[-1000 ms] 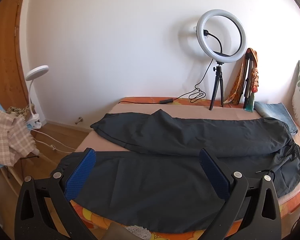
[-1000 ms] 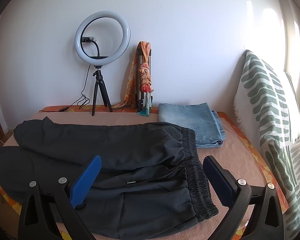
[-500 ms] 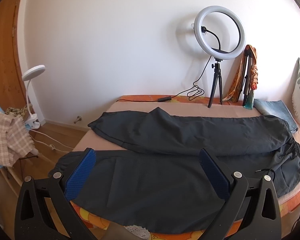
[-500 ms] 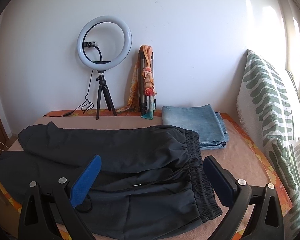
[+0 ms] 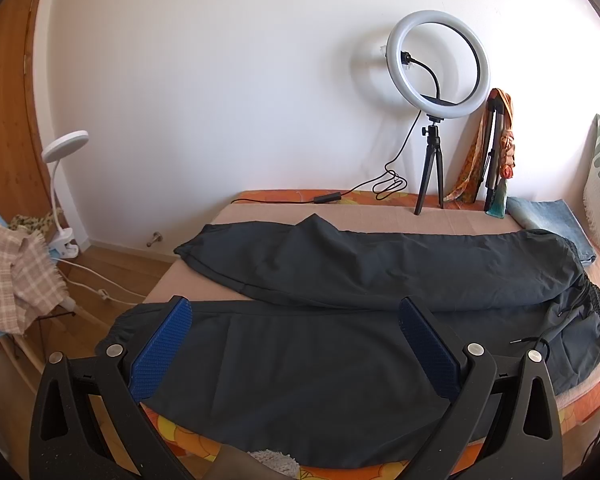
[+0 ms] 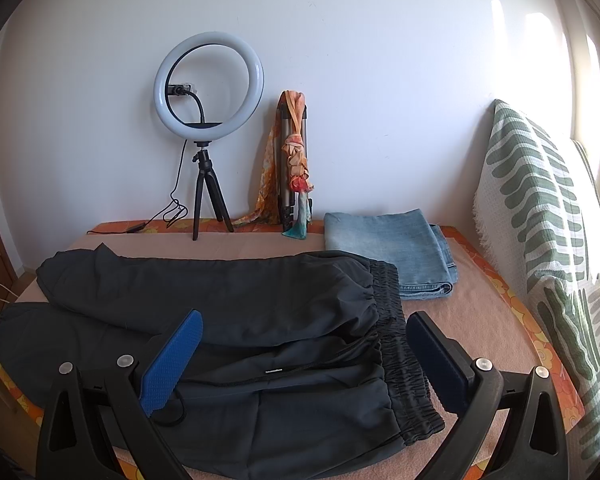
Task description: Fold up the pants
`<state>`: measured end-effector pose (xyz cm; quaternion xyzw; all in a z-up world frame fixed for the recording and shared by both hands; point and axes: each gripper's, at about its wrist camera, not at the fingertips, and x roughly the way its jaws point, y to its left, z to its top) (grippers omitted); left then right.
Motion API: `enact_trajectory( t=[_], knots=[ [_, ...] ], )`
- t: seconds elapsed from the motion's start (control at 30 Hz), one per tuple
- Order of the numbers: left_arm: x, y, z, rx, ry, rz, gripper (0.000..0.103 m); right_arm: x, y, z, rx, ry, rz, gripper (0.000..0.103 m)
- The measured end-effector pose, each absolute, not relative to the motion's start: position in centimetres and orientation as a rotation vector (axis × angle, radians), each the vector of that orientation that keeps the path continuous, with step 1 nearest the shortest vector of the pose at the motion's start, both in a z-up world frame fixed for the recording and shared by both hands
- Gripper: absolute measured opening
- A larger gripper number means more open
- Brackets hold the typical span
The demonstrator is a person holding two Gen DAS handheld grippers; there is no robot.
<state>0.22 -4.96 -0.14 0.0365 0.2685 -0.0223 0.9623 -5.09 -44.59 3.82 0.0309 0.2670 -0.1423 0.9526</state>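
Dark grey pants (image 5: pixel 340 280) lie spread across the bed, legs to the left and elastic waistband (image 6: pixel 400 340) to the right; the far leg overlaps the near one. The pants also show in the right wrist view (image 6: pixel 239 304). My left gripper (image 5: pixel 295 312) is open and empty, held above the near leg close to its cuff end. My right gripper (image 6: pixel 304 328) is open and empty, held above the waist area. A drawstring (image 5: pixel 536 344) lies loose by the waistband.
A ring light on a tripod (image 5: pixel 436 128) and its cable stand at the back of the bed. Folded blue jeans (image 6: pixel 388 252) lie at the back right. A leaf-patterned cushion (image 6: pixel 548 220) leans at the right. A clip lamp (image 5: pixel 61 184) and checked cloth (image 5: pixel 15 272) are at the left.
Both views have shifted slightly: the ring light and pants sit a little lower in the right view and higher in the left. Both grippers remain open; the pants have not moved.
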Motion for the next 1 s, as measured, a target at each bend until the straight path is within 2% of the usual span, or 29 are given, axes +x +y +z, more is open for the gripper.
enact_trajectory(
  t=[0.33, 0.53, 1.0],
  knots=[
    [0.6, -4.8, -0.1, 0.061, 0.542, -0.047, 0.103, -4.8, -44.7, 4.0, 0.079, 0.539, -0.263, 0.103],
    [2.1, -3.7, -0.1, 0.042, 0.564, -0.033, 0.103, -4.5, -46.6, 4.2, 0.166, 0.471, -0.177, 0.103],
    [7.4, 3.6, 2.4, -0.005, 0.584, -0.028, 0.102, 4.4, -46.3, 3.3, 0.083, 0.617, 0.004, 0.103]
  ],
)
